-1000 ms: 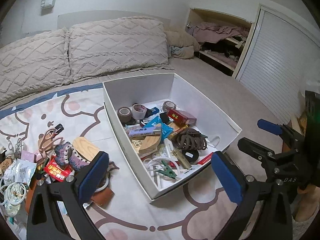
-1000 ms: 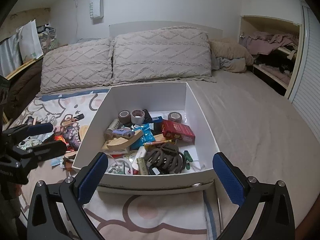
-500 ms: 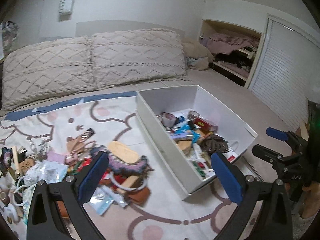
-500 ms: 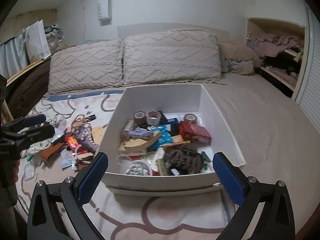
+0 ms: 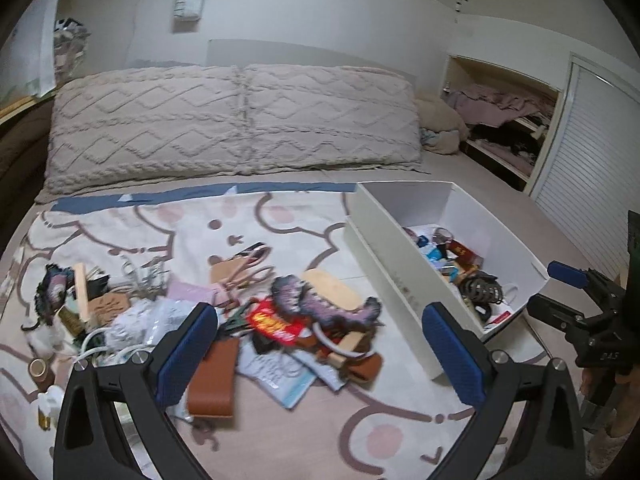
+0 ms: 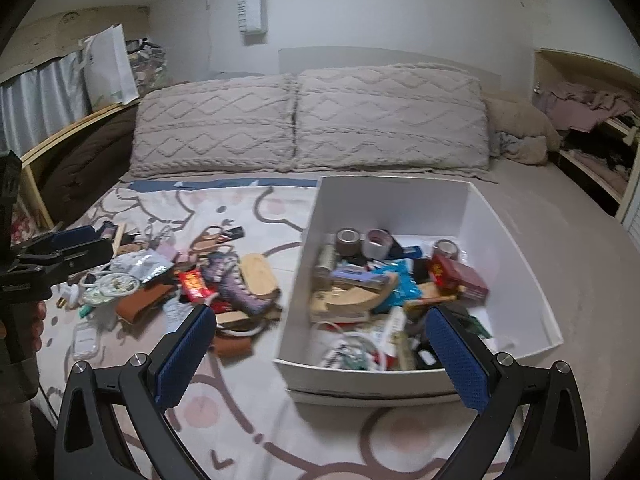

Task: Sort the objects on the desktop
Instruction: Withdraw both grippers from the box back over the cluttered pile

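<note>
A heap of small objects lies on the cartoon-print blanket (image 5: 280, 216), among them a red snack packet (image 5: 276, 322), a brown leather pouch (image 5: 212, 380), a purple crocheted piece (image 5: 320, 304) and a wooden oval (image 5: 332, 292). My left gripper (image 5: 320, 354) hangs open just short of this heap, holding nothing. To the right stands a white box (image 6: 520, 248) that holds tape rolls (image 6: 348, 240), a red carton (image 6: 460, 276) and several other items. Over the box's near left corner my right gripper (image 6: 320, 356) is open and empty.
Two knitted pillows (image 5: 240, 120) line the head of the bed. A slatted door (image 5: 592, 152) and an open closet shelf (image 5: 500, 120) are on the right. A wooden rail with bags (image 6: 80, 112) runs along the left side. Bare grey sheet (image 6: 580, 240) lies right of the box.
The left gripper has swung left, from over the box to the heap on the blanket. The right gripper has drifted left a little. Both stay open and empty.
</note>
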{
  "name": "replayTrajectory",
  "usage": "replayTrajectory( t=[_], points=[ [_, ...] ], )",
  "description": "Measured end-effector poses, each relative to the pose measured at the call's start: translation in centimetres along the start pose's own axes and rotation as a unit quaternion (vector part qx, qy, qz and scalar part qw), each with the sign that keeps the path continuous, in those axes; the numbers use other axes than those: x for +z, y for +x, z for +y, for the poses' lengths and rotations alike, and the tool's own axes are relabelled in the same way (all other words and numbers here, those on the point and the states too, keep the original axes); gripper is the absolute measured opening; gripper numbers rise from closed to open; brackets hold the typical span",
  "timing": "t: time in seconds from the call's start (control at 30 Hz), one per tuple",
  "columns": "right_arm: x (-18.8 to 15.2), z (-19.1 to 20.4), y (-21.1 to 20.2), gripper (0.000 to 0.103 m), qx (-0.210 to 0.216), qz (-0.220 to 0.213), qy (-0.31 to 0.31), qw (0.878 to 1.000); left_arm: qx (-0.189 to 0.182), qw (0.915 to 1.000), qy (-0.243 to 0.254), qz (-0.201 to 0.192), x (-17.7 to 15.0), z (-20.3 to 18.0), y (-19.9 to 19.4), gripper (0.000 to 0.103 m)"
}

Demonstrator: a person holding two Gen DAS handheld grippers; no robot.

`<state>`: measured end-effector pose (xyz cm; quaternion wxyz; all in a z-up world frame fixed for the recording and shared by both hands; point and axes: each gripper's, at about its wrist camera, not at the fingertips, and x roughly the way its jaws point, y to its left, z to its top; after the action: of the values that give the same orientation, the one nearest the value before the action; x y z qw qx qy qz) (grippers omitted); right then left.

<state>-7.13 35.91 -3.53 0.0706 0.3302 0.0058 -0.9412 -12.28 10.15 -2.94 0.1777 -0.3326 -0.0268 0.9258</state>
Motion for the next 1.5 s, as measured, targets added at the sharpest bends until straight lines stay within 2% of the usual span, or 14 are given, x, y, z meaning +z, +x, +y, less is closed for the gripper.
replayTrajectory(
  t=[0.5,0.77,0.93,1.17,1.27,1.5],
  points=[
    [0.0,4.7,1.9,0.103,0.031,-0.004,-0.002,1.000,0.048,0.9978,-0.038,-0.025,-2.2,8.5,-4.0,0.103],
    [-0.4,7.1,2.6,0.103,0.043,-0.009,-0.010,0.999,0.082,0.9945,-0.050,-0.042,-3.6,12.9,-5.8,0.103],
    [-1.1,8.9,3.4,0.103,0.052,-0.011,-0.012,0.998,0.091,0.9922,-0.070,-0.047,-4.9,15.3,-6.4,0.103],
    [-2.3,11.6,4.9,0.103,0.074,-0.005,-0.017,0.997,0.103,0.9908,-0.076,-0.044,-7.0,17.2,-6.4,0.103],
    [-2.8,12.4,5.4,0.103,0.072,-0.016,-0.008,0.997,0.105,0.9901,-0.082,-0.043,-7.9,17.9,-6.3,0.103],
    [-4.1,14.1,6.5,0.103,0.075,-0.009,-0.029,0.997,0.112,0.9904,-0.075,-0.032,-9.4,18.4,-5.6,0.103]
  ],
)
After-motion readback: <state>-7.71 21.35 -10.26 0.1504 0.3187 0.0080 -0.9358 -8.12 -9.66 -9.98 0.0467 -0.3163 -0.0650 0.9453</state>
